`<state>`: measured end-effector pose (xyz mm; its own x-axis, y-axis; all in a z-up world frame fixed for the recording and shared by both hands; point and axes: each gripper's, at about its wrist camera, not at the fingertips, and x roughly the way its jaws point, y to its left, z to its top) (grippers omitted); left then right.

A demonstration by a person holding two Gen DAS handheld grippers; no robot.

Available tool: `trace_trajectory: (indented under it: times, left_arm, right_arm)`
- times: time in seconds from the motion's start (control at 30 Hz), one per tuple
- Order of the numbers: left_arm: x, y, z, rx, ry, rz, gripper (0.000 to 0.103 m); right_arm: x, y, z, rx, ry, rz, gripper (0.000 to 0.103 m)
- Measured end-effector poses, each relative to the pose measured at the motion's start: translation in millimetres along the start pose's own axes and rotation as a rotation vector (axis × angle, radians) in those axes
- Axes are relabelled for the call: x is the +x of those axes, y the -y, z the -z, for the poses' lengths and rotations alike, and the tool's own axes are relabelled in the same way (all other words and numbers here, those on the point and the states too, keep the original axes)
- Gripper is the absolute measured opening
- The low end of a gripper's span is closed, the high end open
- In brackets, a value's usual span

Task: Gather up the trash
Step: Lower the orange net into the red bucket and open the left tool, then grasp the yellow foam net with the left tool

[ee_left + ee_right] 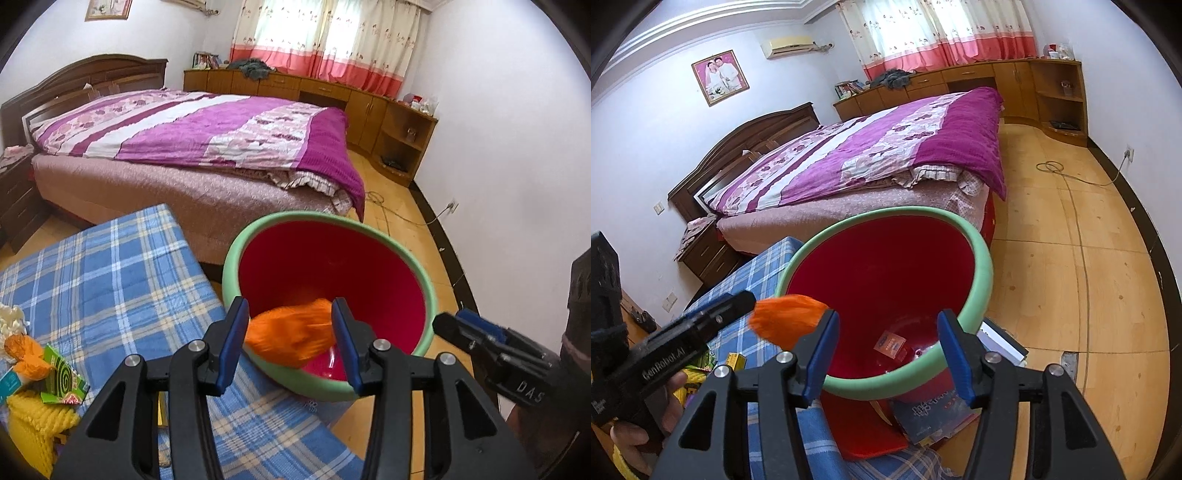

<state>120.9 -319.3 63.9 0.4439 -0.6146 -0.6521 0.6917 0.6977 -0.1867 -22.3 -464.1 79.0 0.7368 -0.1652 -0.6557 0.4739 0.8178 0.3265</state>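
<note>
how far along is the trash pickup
Early on. Done: one small packet lies at the bottom of the bin. In hand: an orange wad, blurred, sits between the open jaws of the left gripper, over the bin. Left: an orange scrap, a green box and yellow foam on the plaid cloth.

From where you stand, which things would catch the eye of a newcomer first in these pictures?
First the big bin, red inside with a green rim, close in front of both grippers beside the blue checked cloth. Next the blurred orange wad over the bin's near rim, between the fingers of the left gripper. Behind stands the bed with its purple flowered cover.
</note>
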Motion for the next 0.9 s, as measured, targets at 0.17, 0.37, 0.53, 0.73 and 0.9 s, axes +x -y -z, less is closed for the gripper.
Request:
trace_trajectory:
  times: [0.17, 0.37, 0.53, 0.73, 0.9]
  left_arm:
    - [-4.9, 1.2, -7.1, -0.009, 0.015, 0.001, 0.047]
    - [-16.4, -7.7, -6.0, -0.051, 0.013, -0.007, 0.047]
    - [-30.3, -20.2, 2.3, -0.076, 0.002, -0.048, 0.047]
    - [-50.0, -43.7, 19.7, -0.120, -0.019, -0.086, 0.047]
    - [-69.7, -69.5, 36.8, -0.152, -0.026, -0.155, 0.047]
  right_arm:
    - [-3.0, 1.1, 2.0, 0.003, 0.002, 0.003, 0.059]
    - [-7.5, 0.4, 3.4, -0.002, 0.009, -0.004, 0.059]
    - [-16.9, -5.6, 5.9, -0.015, 0.021, -0.021, 0.065]
    - [-20.3, -21.4, 11.0, -0.037, 0.016, -0.045, 0.067]
    - [-18.5, -32.2, 17.3, -0.051, -0.003, -0.069, 0.070]
